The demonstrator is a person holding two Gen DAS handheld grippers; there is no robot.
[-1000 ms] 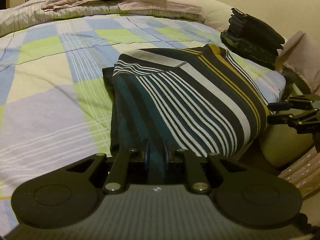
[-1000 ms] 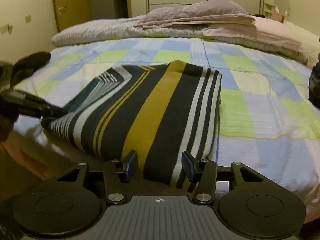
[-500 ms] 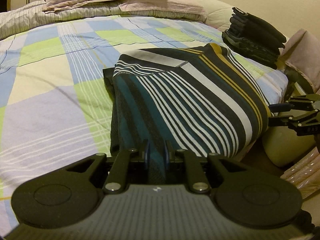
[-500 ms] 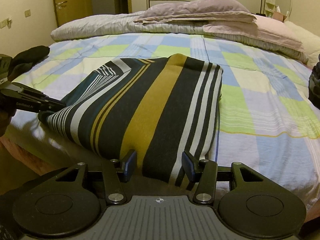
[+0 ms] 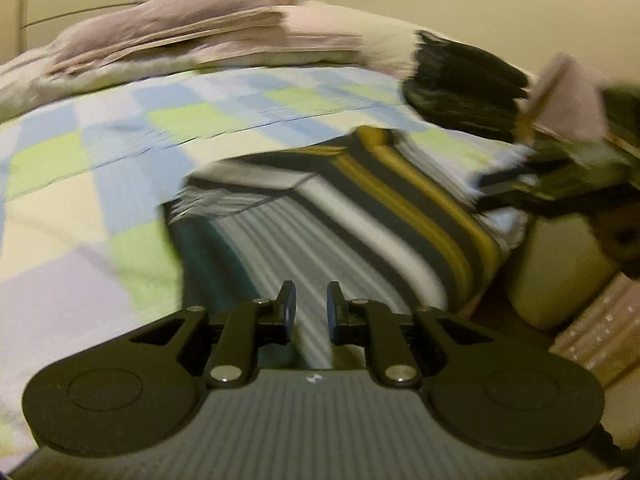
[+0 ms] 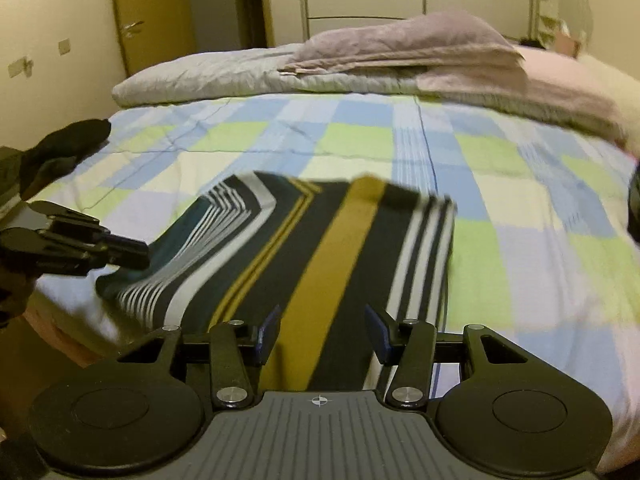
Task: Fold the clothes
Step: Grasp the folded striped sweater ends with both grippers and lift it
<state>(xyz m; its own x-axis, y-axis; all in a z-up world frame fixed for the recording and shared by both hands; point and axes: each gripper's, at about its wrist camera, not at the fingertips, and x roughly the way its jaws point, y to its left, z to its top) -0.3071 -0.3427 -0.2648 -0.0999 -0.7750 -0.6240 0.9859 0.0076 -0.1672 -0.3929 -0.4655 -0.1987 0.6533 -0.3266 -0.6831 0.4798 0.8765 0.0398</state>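
A folded striped garment (image 5: 360,216) in black, white, teal and mustard lies near the front edge of the bed (image 5: 100,184). My left gripper (image 5: 311,312) is shut on its teal corner, with striped cloth running between the narrow fingers. In the right wrist view that gripper (image 6: 120,250) reaches in from the left and holds the raised corner. My right gripper (image 6: 322,334) stands wider, and the thick folded edge of the garment (image 6: 332,248) fills the space between its pads. In the blurred left wrist view the right gripper (image 5: 492,192) sits at the garment's right edge.
The checked quilt (image 6: 500,200) covers the bed, with pillows and folded bedding (image 6: 400,40) at the head. A stack of dark folded clothes (image 5: 464,84) sits at the bed's right side, and a dark cloth (image 6: 68,144) lies at the left. A door (image 6: 152,20) is behind.
Both grippers have risen and drawn back a little, taking the garment's near edge with them. The left view has rolled and blurred. Both grips look the same.
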